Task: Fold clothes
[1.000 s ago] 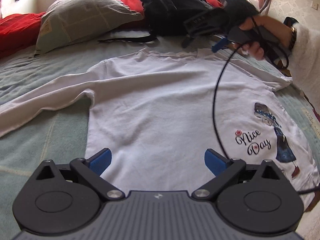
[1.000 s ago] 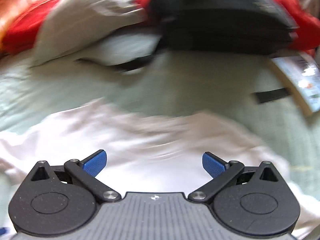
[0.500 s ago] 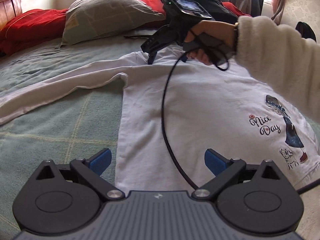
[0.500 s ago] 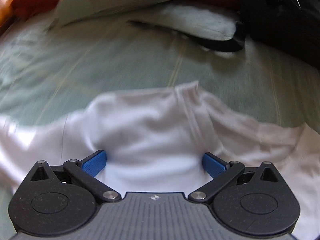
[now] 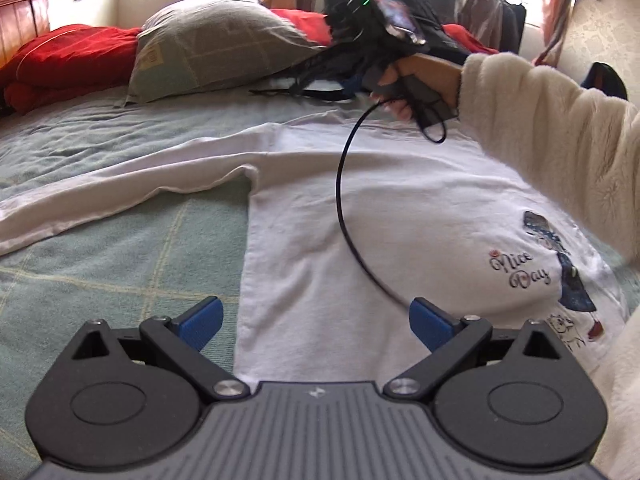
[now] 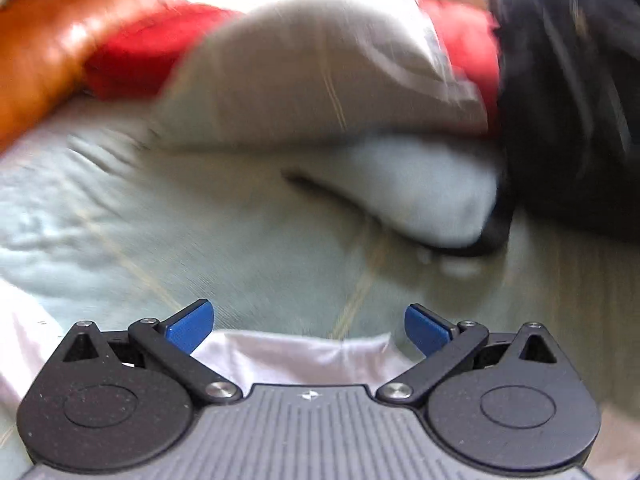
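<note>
Both claws stood apart and empty: the left claw (image 5: 316, 322) above the hem of a white shirt (image 5: 400, 208) spread flat on the bed (image 5: 100, 264), the right claw (image 6: 306, 326) just past its collar. Light, limp cotton, it looked best pinched at shoulder seam and hem.

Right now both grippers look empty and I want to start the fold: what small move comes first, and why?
Probably lower the open right gripper onto the white shirt collar edge just beneath it and close. The shirt lies flat, the left gripper waits open over its side edge.
</note>
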{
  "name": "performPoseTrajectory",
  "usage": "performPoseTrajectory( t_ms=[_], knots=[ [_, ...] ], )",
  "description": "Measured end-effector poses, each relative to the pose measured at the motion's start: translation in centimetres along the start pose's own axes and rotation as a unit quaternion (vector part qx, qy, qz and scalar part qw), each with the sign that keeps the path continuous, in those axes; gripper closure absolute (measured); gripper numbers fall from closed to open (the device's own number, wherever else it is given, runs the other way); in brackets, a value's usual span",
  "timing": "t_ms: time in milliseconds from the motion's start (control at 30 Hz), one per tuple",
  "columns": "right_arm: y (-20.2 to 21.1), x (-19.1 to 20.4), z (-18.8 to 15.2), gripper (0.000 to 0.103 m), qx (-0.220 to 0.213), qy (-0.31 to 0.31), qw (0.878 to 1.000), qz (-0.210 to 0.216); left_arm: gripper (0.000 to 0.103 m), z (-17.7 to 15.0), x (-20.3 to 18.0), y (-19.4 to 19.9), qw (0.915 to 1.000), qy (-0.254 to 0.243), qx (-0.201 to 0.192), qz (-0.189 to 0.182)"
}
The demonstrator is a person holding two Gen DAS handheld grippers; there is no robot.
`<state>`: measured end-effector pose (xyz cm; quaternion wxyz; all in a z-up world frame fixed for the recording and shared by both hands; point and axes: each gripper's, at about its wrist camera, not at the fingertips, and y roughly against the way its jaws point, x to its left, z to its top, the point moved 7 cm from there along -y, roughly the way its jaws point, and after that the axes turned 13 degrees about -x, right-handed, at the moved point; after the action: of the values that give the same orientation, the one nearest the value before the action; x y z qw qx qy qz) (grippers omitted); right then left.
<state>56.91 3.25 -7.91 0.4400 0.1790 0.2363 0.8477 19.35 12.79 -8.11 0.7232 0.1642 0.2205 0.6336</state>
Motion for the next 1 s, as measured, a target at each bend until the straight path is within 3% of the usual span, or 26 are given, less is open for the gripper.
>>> performPoseTrajectory(
  t_ms=[67,133,333,467,567,600,667,700,833,900,1000],
  knots=[
    [1.8,0.0,0.9,0.014,-0.019,0.016,0.999,0.033,0.004,0.0,-0.4,-0.3,1.0000,-0.001,0.001,-0.008],
    [2.1,0.0,0.8,0.026,-0.010,0.042,0.998,0.049,0.004,0.0,-0.6,-0.6,0.9999,0.001,0.001,-0.015],
    [-0.1,-0.6,-1.3,0.029,0.024,0.109,0.991,0.068,0.004,-0.3,-0.1,-1.0,0.9997,0.015,0.009,-0.019],
    [-1.1,-0.7,-2.4,0.030,0.015,0.125,0.986,0.106,0.004,-0.2,0.2,-1.7,0.9994,0.022,0.014,-0.022],
    [-1.5,0.2,-3.5,0.039,0.031,0.154,0.978,0.135,0.004,-0.5,0.2,-2.1,0.9993,0.023,0.021,-0.020],
    [-1.3,0.6,-3.8,0.047,0.031,0.170,0.975,0.140,0.004,-0.6,0.2,-2.2,0.9993,0.023,0.024,-0.019],
    [-0.9,1.3,-4.1,0.085,0.030,0.194,0.970,0.146,0.004,-0.7,0.2,-2.5,0.9992,0.023,0.028,-0.016],
    [-0.6,1.7,-4.1,0.098,0.029,0.203,0.968,0.148,0.004,-0.7,0.2,-2.6,0.9992,0.023,0.029,-0.015],
    [-0.3,2.8,-3.9,0.098,0.008,0.238,0.964,0.119,0.004,-0.5,0.0,-2.7,0.9992,0.025,0.026,-0.017],
    [-0.7,2.5,-3.2,0.098,-0.005,0.217,0.971,0.100,0.004,-0.4,0.0,-2.6,0.9992,0.026,0.023,-0.017],
    [-1.6,2.0,-3.5,0.096,0.010,0.182,0.979,0.091,0.004,-0.2,-0.1,-2.2,0.9993,0.027,0.020,-0.017]
  ],
)
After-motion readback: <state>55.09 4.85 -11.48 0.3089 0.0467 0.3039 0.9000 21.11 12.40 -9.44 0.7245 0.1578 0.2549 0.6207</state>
